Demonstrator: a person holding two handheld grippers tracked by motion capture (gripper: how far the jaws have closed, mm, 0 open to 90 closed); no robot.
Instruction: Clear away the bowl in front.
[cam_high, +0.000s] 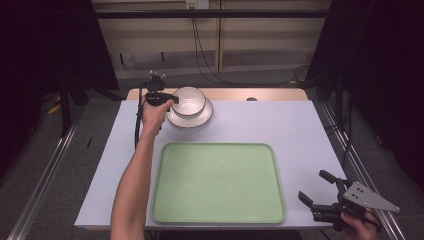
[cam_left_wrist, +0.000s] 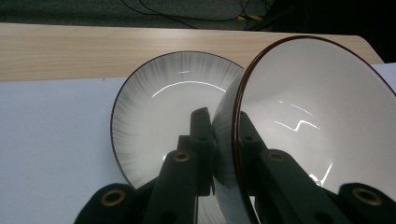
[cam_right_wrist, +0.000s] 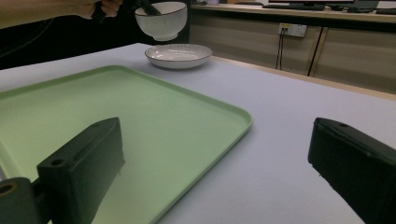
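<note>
The left gripper (cam_high: 167, 101) clamped the bowl's (cam_high: 189, 101) rim, holding it clear above the plate (cam_high: 190, 118), mouth upward and seemingly slightly tilted. The right gripper (cam_high: 318, 191) stood open beside the tray (cam_high: 218, 182).

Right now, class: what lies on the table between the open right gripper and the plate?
The green tray lies between the right gripper and the plate, clearest in the high view.

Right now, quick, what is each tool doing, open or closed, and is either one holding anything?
Left tool: closed on the rim of the white bowl, lifted above the plate.
Right tool: open, holding nothing.
</note>
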